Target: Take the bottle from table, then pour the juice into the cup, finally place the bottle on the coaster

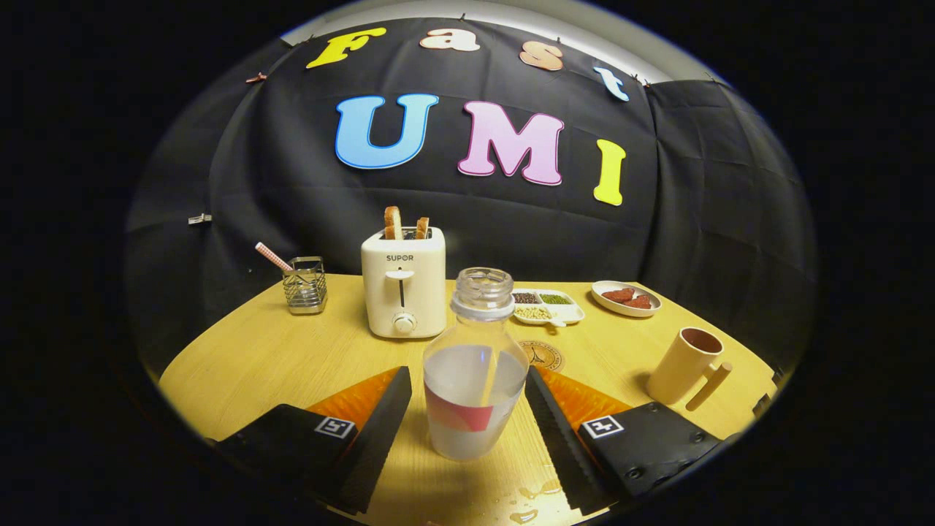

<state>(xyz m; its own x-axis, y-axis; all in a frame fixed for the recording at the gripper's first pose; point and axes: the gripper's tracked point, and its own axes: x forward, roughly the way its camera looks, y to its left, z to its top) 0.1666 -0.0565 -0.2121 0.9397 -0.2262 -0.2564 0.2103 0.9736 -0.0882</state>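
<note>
A clear uncapped bottle [475, 365] with a red label and pale juice in its lower half stands upright on the wooden table [263, 358]. It sits between my two black fingers [380, 424]. My gripper [467, 376] is open: a small gap shows on the left side, and the right finger lies very close to the glass. A tan cup [685, 365] with a handle stands to the right, beyond the right finger. The round coaster [544, 356] lies just behind the bottle, partly hidden by it.
A cream toaster [403, 281] holding two bread slices stands behind the bottle to the left. A wire holder [304, 285] with a striped straw is further left. A divided dish [548, 307] and a small plate [626, 298] line the back. Liquid drops [533, 497] lie near the front edge.
</note>
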